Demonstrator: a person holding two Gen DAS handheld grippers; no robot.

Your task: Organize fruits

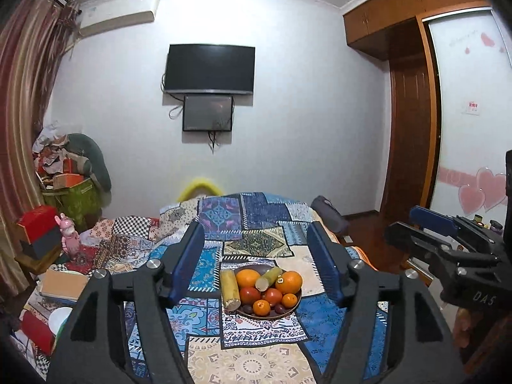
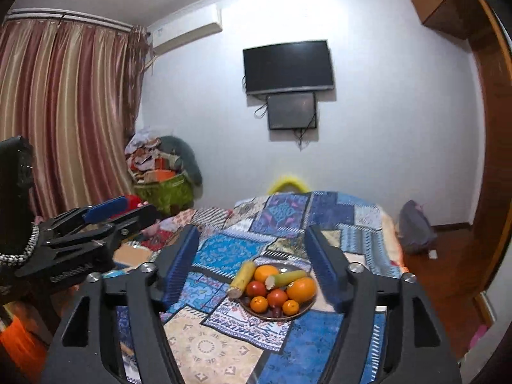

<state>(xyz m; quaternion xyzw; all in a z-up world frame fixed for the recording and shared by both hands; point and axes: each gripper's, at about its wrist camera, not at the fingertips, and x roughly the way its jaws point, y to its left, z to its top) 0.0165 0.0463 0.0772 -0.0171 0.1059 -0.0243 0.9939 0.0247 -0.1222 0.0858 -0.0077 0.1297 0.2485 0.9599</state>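
A dark round plate of fruit sits on a patchwork cloth. It holds oranges, tomatoes, small tangerines, dark plums and two sugarcane pieces. My left gripper is open and empty, held above and short of the plate. My right gripper is open and empty, also short of the plate. Each gripper shows at the edge of the other's view.
A pink rabbit figure, a red and black box, a cardboard box and a white bowl lie left of the cloth. A grey bag sits on the wooden floor at right. A TV hangs on the far wall.
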